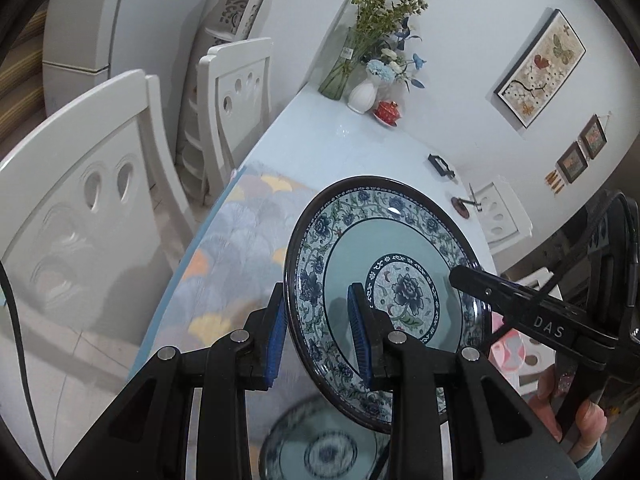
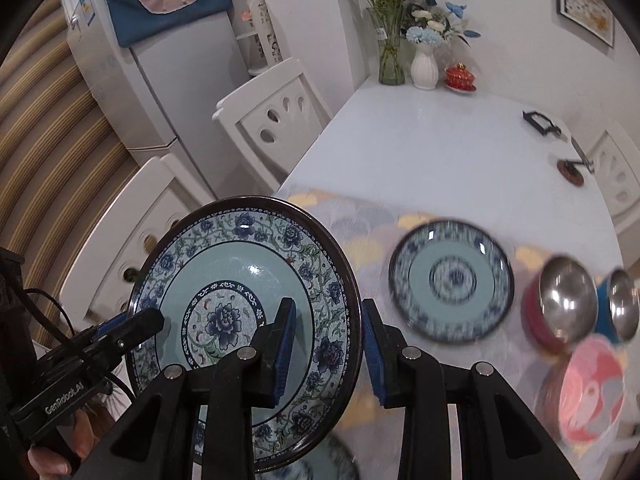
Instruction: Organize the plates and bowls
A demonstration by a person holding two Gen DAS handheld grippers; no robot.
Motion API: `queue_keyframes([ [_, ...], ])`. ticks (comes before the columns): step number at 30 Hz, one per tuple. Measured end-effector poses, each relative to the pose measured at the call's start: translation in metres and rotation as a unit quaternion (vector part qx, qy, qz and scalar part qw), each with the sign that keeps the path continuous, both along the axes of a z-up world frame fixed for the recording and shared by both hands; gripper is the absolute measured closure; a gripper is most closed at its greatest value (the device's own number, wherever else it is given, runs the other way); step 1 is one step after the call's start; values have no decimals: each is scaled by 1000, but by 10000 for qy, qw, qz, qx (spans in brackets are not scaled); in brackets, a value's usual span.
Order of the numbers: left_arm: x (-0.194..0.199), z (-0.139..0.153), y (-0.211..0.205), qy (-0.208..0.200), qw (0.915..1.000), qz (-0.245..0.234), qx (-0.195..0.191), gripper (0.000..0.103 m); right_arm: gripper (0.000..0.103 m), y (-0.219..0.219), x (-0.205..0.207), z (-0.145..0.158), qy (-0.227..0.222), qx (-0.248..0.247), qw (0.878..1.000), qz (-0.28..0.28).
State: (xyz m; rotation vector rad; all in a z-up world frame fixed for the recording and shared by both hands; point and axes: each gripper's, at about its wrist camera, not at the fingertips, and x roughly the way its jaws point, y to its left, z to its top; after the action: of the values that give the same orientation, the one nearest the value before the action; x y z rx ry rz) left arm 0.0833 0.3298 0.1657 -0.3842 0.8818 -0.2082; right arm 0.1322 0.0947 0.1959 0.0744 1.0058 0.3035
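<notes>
Plates, floral blue-and-white ceramic with dark rims: I count three. One large plate (image 1: 384, 300) I hold tilted up off the bench (image 2: 432, 144); my left tool (image 1: 318, 336) is clamped narrow on its rim at about 7 o'clock in the left view, one blue ribbed pad on the face and one behind. My right tool (image 2: 330, 350) is clamped narrow on the opposite rim, at about 3 o'clock on the plate in the right view. A second plate (image 2: 452, 282), round and shallow, lies flat on the patterned cloth (image 2: 360, 216) at 3 o'clock from the held one, motion-blurred. A third plate (image 1: 320, 448) sits directly under the held plate, mostly hidden and cut off by the tool arms. Bowls: I count two with steel linings, one red-walled bowl (image 2: 560, 304) and one blue-walled bowl (image 2: 618, 304) just beside it, the latter cut by the frame edge. A pink round dish (image 2: 590, 392) at 4 o'clock is too blurred to identify. Far end of the bench: one glass vase (image 2: 390, 60) with stems, one ribbed white vase (image 2: 425, 66), one red lidded cup (image 2: 460, 76). White chairs (image 1: 84, 208) with oval cutouts: at least three.
</notes>
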Motion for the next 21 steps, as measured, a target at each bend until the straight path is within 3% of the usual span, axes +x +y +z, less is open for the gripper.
queue_keyframes([
  [9,-45,-25,-12,320,9988,-272,251,77,71,-11,-63,-27,429,28,9990,-135],
  [21,-76,-72,-47,862,9864,-841,1119,76,70,-30,-113,-94,1316,-136,9905,-375],
])
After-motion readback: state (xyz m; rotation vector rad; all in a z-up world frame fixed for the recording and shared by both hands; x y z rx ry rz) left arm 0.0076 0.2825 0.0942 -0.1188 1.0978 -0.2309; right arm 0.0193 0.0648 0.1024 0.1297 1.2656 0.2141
